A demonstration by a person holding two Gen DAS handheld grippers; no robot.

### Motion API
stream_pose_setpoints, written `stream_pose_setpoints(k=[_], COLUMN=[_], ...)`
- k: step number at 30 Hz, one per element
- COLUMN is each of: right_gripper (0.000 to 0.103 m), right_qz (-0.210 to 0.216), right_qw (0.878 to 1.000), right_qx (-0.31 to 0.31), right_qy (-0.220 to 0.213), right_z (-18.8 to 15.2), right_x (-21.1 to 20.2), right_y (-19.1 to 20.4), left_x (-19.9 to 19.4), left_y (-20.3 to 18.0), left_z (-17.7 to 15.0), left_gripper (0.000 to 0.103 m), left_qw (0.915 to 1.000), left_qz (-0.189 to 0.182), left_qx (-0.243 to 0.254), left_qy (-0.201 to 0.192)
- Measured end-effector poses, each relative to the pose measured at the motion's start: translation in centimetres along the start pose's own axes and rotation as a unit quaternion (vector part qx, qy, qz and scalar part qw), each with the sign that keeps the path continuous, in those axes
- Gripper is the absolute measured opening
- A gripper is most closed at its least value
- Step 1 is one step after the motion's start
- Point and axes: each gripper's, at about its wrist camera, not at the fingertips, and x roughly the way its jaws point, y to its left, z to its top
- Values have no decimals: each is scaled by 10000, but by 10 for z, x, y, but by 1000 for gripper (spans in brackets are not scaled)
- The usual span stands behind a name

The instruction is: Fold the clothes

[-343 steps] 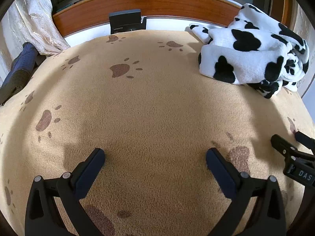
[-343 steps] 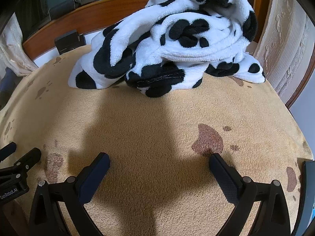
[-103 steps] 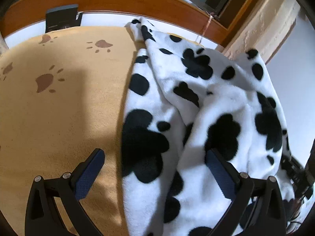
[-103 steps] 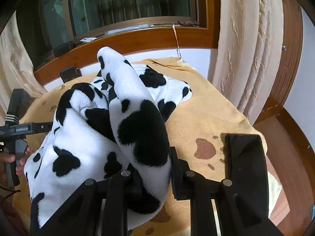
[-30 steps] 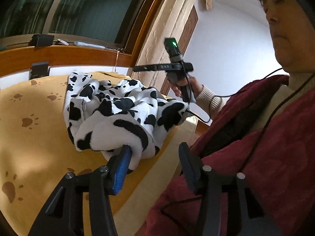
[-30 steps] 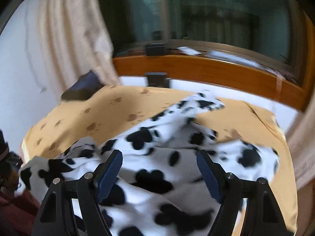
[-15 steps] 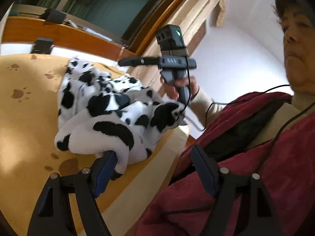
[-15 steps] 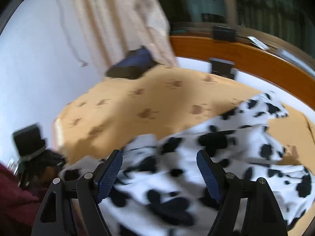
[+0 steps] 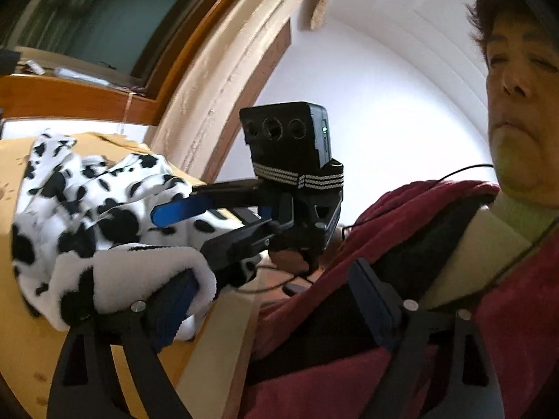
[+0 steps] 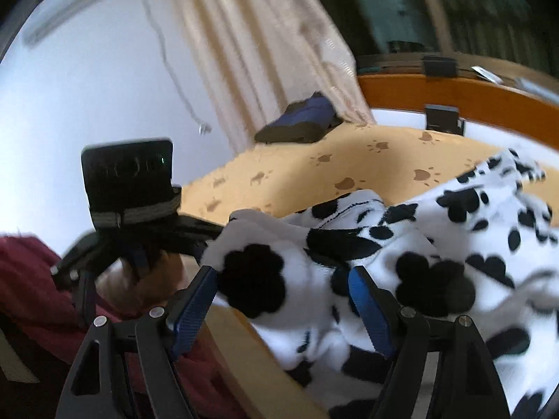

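Cow-print garment [image 10: 436, 244] bunched at the bed's [image 10: 367, 167] near edge; left gripper [image 9: 276, 314] and right gripper [image 10: 283, 307] both gape, gripping nothing; unclamped fleece draped on one finger may slide off.

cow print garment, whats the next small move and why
Probably shut the right gripper on the cow print garment: a fold sits between its open jaws ungripped. The left gripper is open too, fleece only draped over one finger, so nothing yet holds the cloth for spreading.
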Motion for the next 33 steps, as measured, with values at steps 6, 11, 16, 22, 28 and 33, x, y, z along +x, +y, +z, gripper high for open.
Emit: stream_pose_setpoints(k=[6, 11, 16, 22, 28, 33], right_gripper=[80, 80, 80, 62, 18, 16], right_qz=[383, 144, -697, -1146, -2217, -3752], right_qw=[9955, 9961, 9901, 9789, 9602, 9124], right_qx=[732, 833, 1199, 1652, 1648, 1143], right_qy=[-457, -255, 210, 360, -408, -1169], right_z=[-12, -15, -34, -63, -62, -58], right_x=[-32, -35, -28, -26, -72, -124], right_y=[-8, -4, -17, -44, -63, -56], left_x=[36, 88, 123, 133, 88, 33], left_y=[-12, -22, -28, -7, -15, 1], left_z=[10, 14, 5, 5, 10, 9], left_gripper=[89, 89, 89, 90, 90, 95], left_qw=[9992, 9961, 9912, 9906, 9947, 9774], left_qz=[-244, -386, -353, -342, 271, 2016], left_qx=[146, 287, 443, -45, 460, 579], left_qy=[286, 737, 1194, 1322, 883, 273])
